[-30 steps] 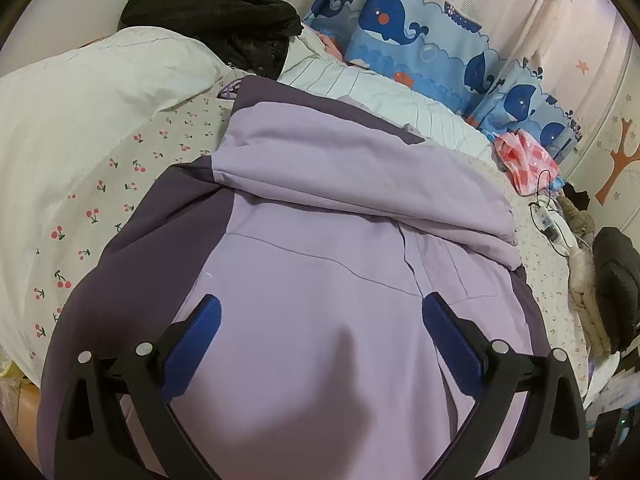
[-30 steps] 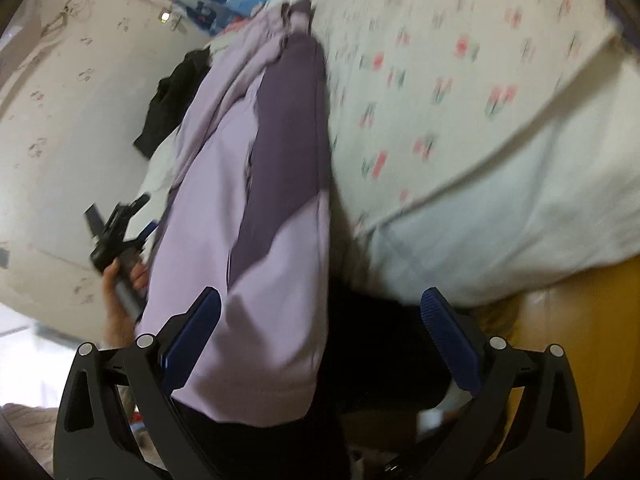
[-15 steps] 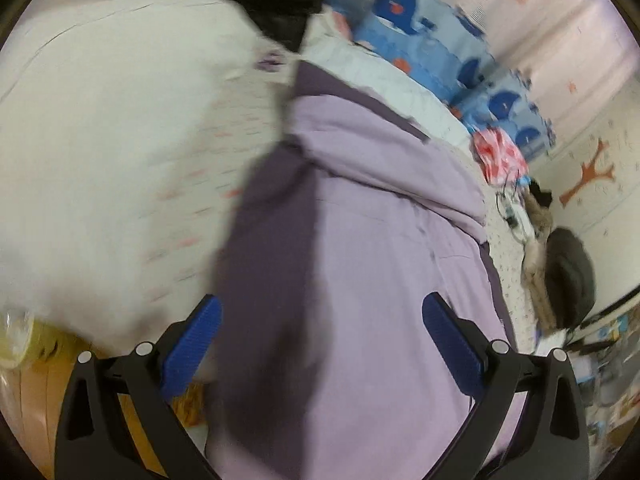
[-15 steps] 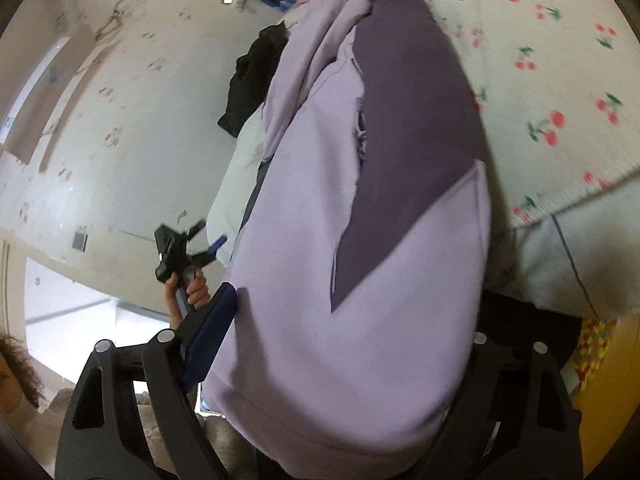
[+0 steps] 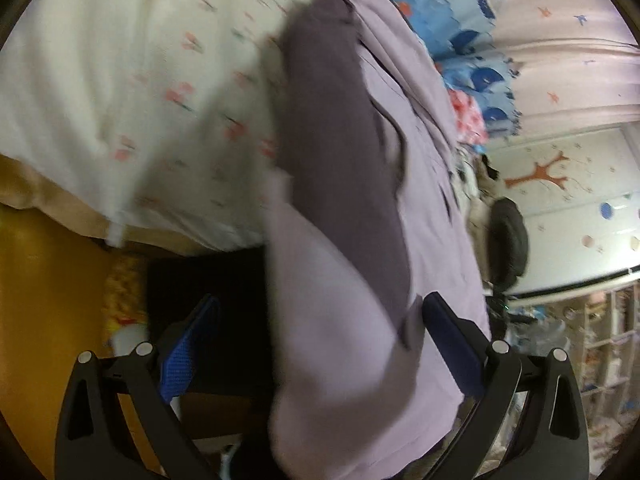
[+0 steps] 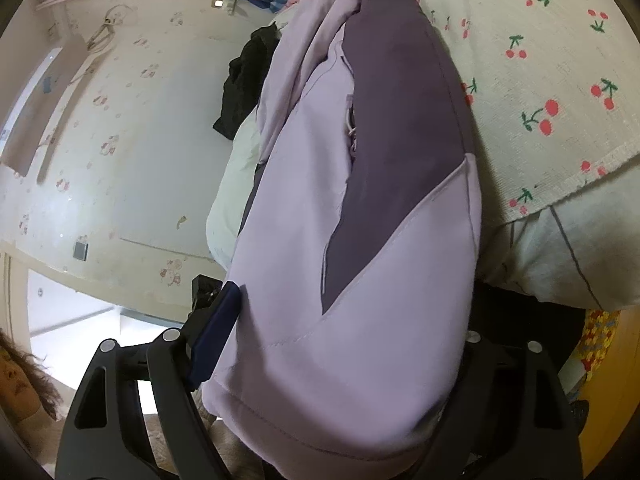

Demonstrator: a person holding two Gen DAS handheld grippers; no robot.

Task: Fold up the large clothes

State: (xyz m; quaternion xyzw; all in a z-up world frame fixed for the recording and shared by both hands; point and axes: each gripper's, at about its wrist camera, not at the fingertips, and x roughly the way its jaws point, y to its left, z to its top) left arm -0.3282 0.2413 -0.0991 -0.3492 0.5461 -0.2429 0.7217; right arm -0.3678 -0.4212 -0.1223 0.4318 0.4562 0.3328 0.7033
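Note:
A puffy lilac jacket with dark purple side panels [image 5: 360,208] lies across the bed and hangs over its near edge. My left gripper [image 5: 320,348] is open wide below the mattress edge. The hanging lilac corner sits between its blue pads [image 5: 188,352], close to the right one, and the picture is blurred. In the right wrist view the jacket's other lower corner [image 6: 360,320] fills the gap of my right gripper [image 6: 344,344]. Its jaws are closing. The left pad [image 6: 216,332] lies against the hem and the right pad is hidden behind the fabric.
The bed has a cherry-print sheet [image 6: 540,80] and a white duvet [image 5: 80,80]. A black garment [image 6: 244,80] lies at the far end and a whale-print curtain [image 5: 460,20] hangs behind. The orange wooden bed side [image 5: 40,300] and a dark gap under the mattress are close. Cluttered shelves [image 5: 600,340] stand at the right.
My left gripper swung from above the jacket's back down to its corner at the bed's edge. My right gripper closed in on the other corner and its jaws narrowed.

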